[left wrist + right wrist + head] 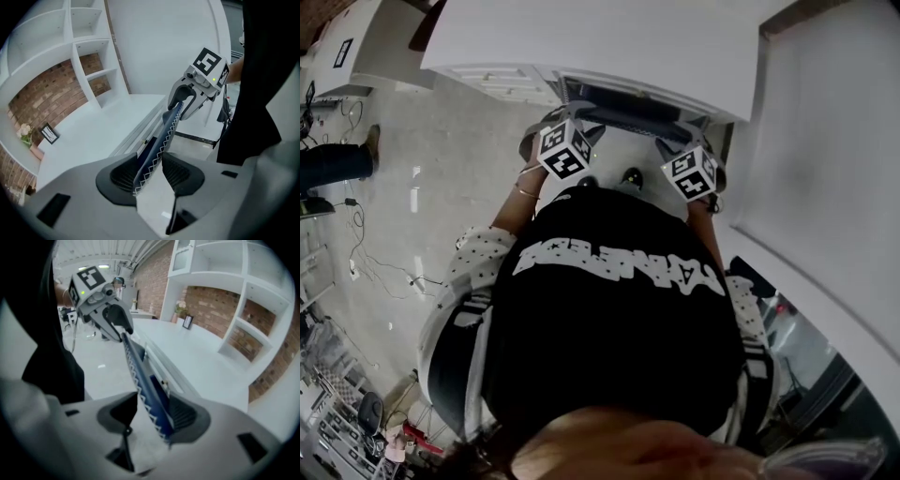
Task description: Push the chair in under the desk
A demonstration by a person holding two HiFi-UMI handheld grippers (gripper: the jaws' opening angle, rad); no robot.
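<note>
While left tongs (150,175) and right tongs (152,416) are standing wide around the chair back (161,140), it is seemingly sitting against the tabletop (93,136); withdrawing crookedly risks snagging and dragging it out.

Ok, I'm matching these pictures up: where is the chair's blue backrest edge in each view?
Head view: backrest edge top centre, a dark band at the desk rim.
Left gripper view: centre, slanting between the left claw's open jaws.
Right gripper view: centre, slanting between the right claw's open jaws.
Shared landmark: the white desk.
</note>
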